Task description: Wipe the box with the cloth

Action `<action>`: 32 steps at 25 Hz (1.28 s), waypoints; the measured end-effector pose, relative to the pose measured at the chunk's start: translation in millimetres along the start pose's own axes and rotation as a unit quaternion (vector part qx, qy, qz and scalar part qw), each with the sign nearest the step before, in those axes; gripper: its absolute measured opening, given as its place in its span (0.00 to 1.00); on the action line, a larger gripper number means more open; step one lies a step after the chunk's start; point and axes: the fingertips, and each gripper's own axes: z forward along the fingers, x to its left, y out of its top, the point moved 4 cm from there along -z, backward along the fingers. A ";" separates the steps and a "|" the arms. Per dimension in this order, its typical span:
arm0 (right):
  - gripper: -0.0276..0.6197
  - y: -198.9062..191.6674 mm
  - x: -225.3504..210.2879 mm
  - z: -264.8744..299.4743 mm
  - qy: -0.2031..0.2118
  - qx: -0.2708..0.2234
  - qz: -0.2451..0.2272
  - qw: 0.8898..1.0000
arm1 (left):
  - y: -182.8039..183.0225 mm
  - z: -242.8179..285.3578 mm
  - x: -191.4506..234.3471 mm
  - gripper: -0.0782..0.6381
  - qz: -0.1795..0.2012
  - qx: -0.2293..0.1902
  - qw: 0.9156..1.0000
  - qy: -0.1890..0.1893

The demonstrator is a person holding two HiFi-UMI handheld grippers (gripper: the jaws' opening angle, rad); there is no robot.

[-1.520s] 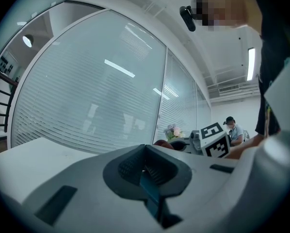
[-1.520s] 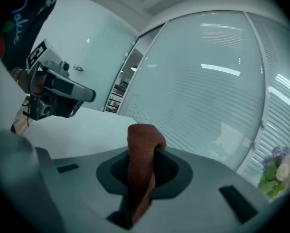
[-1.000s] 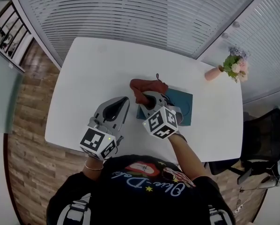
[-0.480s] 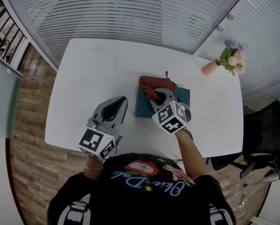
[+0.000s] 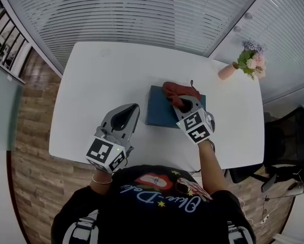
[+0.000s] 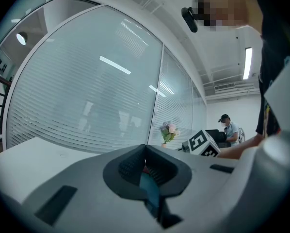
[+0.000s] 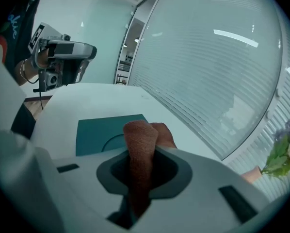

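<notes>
We worked at a white counter (image 5: 91, 80), with the teal box (image 5: 159, 115) lying flat just toward 4 o'clock of its middle. The box had kept its place on the counter since a second earlier.

The left gripper (image 5: 126, 115) stayed where it had been, over the counter at the box's 8 o'clock and apart from it. In the left gripper view its jaws (image 6: 146, 168) were drawn together with nothing between them, and only a sliver of the box showed past them.

The right gripper (image 5: 186, 103) had travelled across the box. A second earlier it was at the far corner toward 10 o'clock, half a second earlier at the far edge's middle, and now it was at the far corner toward 2 o'clock. Its jaws (image 7: 141, 174) were clamped on the red cloth (image 7: 141, 144), which stood up between them as a thick fold.

The cloth (image 5: 176, 91) lay bunched on the box's 1 o'clock corner, having moved with the gripper.

A pink vase of flowers (image 5: 246, 66) stood at the counter's 2 o'clock corner, well apart from the box.
</notes>
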 end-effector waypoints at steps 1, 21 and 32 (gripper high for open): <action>0.12 -0.2 -0.5 -1.5 -0.001 -0.002 0.006 1.000 | -0.1 -0.9 0.1 0.12 0.000 0.000 1.000 0.001; 0.12 -71.0 -52.7 -46.6 -0.096 0.020 0.133 0.986 | -2.8 4.7 -5.7 0.12 0.000 0.005 1.000 -0.010; 0.12 -82.6 -71.2 -72.6 -0.154 -0.011 0.193 0.969 | -1.6 7.6 -5.8 0.12 0.001 0.004 1.000 -0.013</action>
